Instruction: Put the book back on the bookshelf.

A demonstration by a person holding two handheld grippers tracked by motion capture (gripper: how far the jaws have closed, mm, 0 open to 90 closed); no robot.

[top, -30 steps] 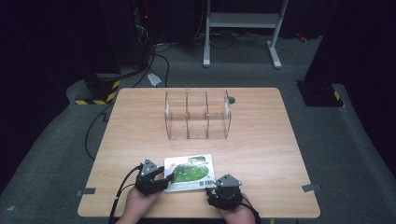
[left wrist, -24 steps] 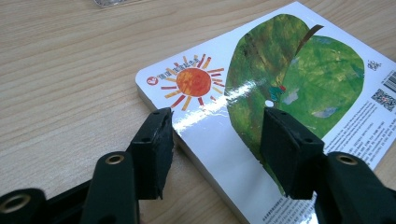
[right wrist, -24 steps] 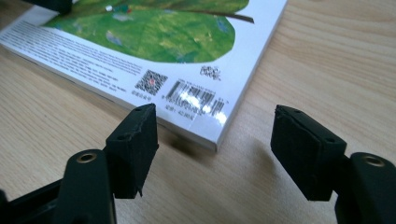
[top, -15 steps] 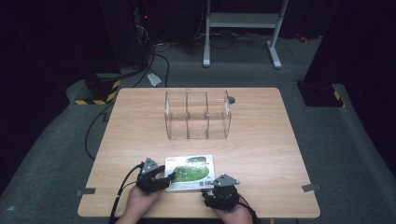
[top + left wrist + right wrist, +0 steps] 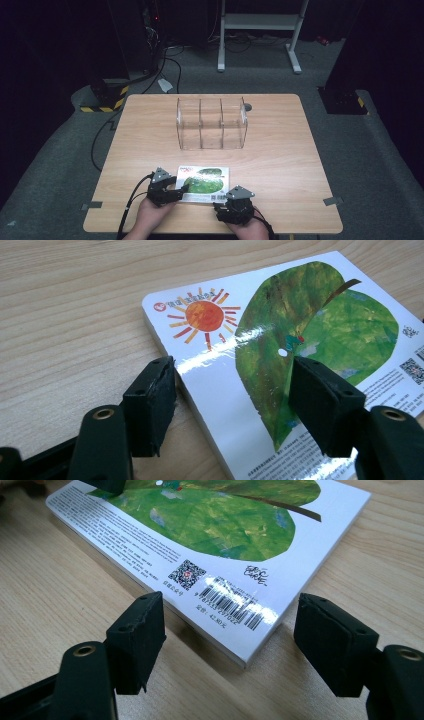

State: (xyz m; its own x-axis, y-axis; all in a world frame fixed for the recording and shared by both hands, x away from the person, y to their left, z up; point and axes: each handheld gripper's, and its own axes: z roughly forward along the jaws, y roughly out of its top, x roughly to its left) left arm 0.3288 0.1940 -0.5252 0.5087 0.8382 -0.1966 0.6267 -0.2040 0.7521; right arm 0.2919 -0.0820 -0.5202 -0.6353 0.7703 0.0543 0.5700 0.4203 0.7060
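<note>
- Now the book lies flat on the tabletop.
- Left gripper jaws have just been opening, one over the book's cover.
- Right gripper jaws have just opened too, released at its corner.

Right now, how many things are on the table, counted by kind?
Picture book: 1
Clear box with three compartments: 1
Small dark round thing behind the box: 1
Grippers, left and right: 2
Total: 5
</note>
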